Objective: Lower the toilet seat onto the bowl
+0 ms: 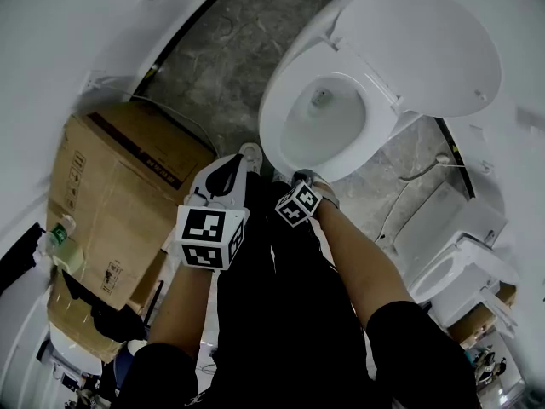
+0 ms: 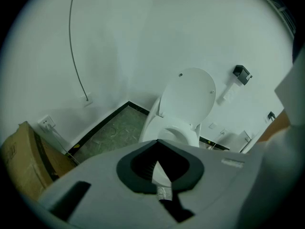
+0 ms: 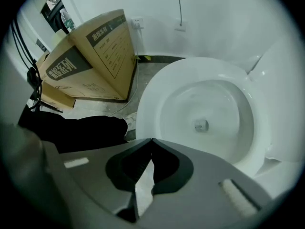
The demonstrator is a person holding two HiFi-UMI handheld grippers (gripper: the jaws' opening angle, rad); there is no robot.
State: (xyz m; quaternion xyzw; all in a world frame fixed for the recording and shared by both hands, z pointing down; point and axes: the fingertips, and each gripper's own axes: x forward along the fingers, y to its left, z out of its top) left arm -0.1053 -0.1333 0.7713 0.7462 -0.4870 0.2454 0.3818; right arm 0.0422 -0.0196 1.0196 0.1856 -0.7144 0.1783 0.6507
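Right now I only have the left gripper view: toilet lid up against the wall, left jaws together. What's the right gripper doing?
Observer: The right gripper has its jaws together, with nothing between them.
Operator: Where is it relative to the toilet?
Observer: It points down over the front edge of the bowl, on the side nearest the person.
Operator: Anything off to the right that I can't see?
Observer: A second toilet stands on the floor there.
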